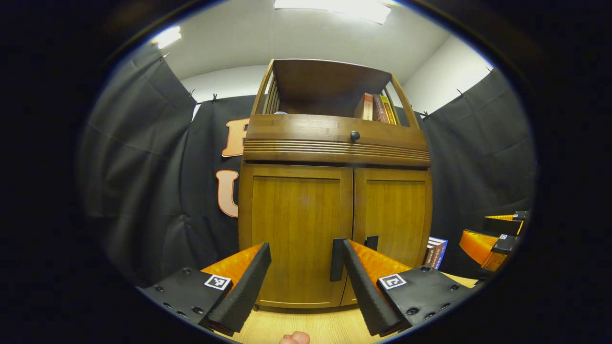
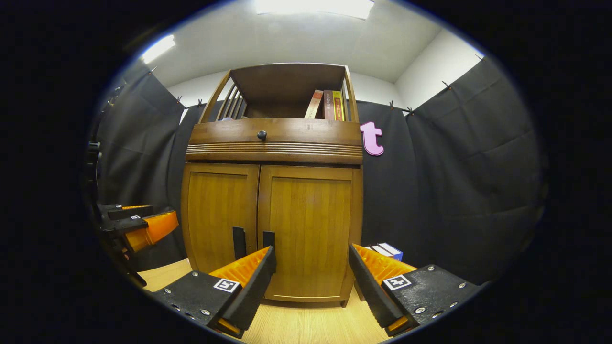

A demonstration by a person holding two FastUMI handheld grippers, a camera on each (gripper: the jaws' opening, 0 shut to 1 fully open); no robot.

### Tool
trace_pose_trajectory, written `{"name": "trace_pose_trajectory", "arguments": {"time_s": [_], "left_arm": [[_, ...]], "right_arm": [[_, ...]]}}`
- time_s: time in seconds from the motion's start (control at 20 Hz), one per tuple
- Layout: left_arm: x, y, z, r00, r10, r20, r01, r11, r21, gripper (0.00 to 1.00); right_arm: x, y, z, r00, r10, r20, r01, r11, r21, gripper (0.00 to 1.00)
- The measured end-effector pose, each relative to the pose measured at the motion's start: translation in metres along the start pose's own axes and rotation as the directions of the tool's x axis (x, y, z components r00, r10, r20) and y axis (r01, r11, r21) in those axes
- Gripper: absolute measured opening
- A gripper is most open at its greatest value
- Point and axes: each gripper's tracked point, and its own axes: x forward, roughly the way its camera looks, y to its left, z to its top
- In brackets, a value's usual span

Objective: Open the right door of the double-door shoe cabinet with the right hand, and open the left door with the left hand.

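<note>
A brown wooden shoe cabinet [image 1: 334,143] [image 2: 275,143] stands in front of me with both doors closed. The left door [image 1: 296,229] [image 2: 220,215] and right door [image 1: 394,215] [image 2: 311,224] each carry a dark upright handle near the centre seam: left handle [image 1: 336,260] [image 2: 238,242], right handle [image 1: 372,241] [image 2: 268,239]. My left gripper [image 1: 302,253] is open, facing the left door a short way off. My right gripper [image 2: 313,255] is open, facing the right door. The right gripper also shows at the left gripper view's right edge [image 1: 497,236]; the left gripper at the right gripper view's left edge [image 2: 136,224].
A drawer with a round black knob [image 1: 354,135] [image 2: 261,134] sits above the doors. Books [image 1: 377,109] [image 2: 330,105] stand on the open top shelf. A box [image 1: 436,252] [image 2: 385,250] lies on the pale wooden floor [image 2: 306,325] beside the cabinet's right side. Black cloth walls surround.
</note>
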Motion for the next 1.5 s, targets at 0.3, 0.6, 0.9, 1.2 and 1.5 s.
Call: {"name": "trace_pose_trajectory", "arguments": {"time_s": [0.3, 0.6, 0.9, 1.2, 1.5], "left_arm": [[-0.002, 0.001, 0.001, 1.000, 0.004, 0.006, -0.004, 1.000, -0.005, 0.99], [-0.003, 0.007, 0.001, 1.000, 0.016, 0.006, -0.016, 1.000, -0.001, 0.94], [-0.010, 0.020, -0.007, 0.999, 0.045, -0.005, -0.046, 0.999, -0.008, 0.95], [-0.020, 0.037, -0.012, 0.995, 0.101, -0.019, -0.101, 0.995, 0.017, 0.95], [-0.028, 0.045, -0.004, 0.992, 0.122, -0.009, -0.122, 0.992, 0.043, 0.95]], "right_arm": [[-0.001, 0.000, -0.005, 1.000, 0.000, -0.007, 0.000, 1.000, -0.010, 0.93], [-0.002, 0.004, -0.007, 1.000, 0.014, -0.004, -0.014, 1.000, 0.000, 0.93], [0.007, 0.018, -0.012, 0.999, 0.047, -0.015, -0.047, 0.999, 0.019, 0.93], [0.074, 0.045, -0.007, 0.991, 0.133, 0.016, -0.133, 0.991, 0.022, 0.93], [0.150, 0.085, -0.039, 0.979, 0.203, -0.024, -0.202, 0.979, 0.020, 0.94]]}}
